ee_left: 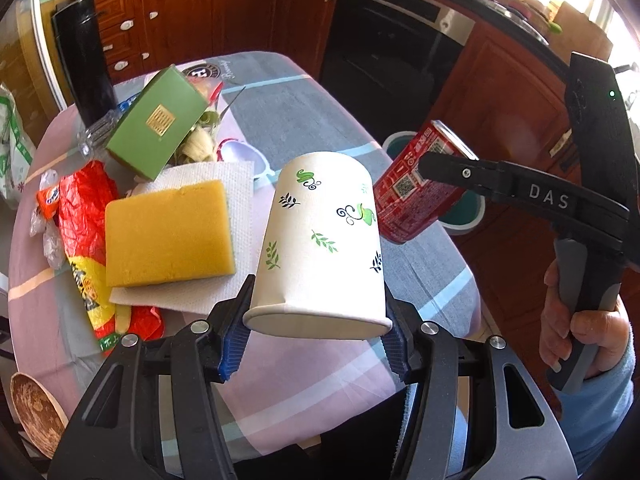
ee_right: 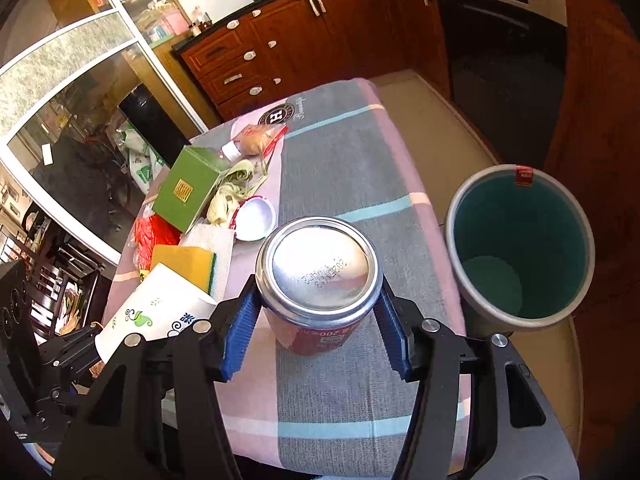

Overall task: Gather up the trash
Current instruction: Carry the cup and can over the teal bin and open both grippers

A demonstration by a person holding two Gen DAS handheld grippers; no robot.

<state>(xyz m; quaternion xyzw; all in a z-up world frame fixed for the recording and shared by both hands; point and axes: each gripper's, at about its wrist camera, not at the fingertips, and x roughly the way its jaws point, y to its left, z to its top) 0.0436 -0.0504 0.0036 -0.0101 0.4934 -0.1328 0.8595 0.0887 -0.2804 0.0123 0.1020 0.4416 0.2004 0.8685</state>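
My left gripper (ee_left: 316, 320) is shut on a white paper cup (ee_left: 320, 240) with green leaf prints, held above the table's near edge; the cup also shows in the right wrist view (ee_right: 156, 316). My right gripper (ee_right: 316, 320) is shut on a red drink can (ee_right: 316, 280), seen bottom-up, held above the table's right side; the can also shows in the left wrist view (ee_left: 416, 196). A grey bin with a teal inside (ee_right: 520, 244) stands on the floor right of the table, and looks empty.
On the checked tablecloth (ee_left: 320, 128) lie a yellow sponge (ee_left: 168, 232) on a paper towel, a green box (ee_left: 156, 120), a red and yellow wrapper (ee_left: 84, 240), husks and a white lid (ee_right: 256, 220). A black cylinder (ee_left: 80, 60) stands at the back left. Wooden cabinets stand behind.
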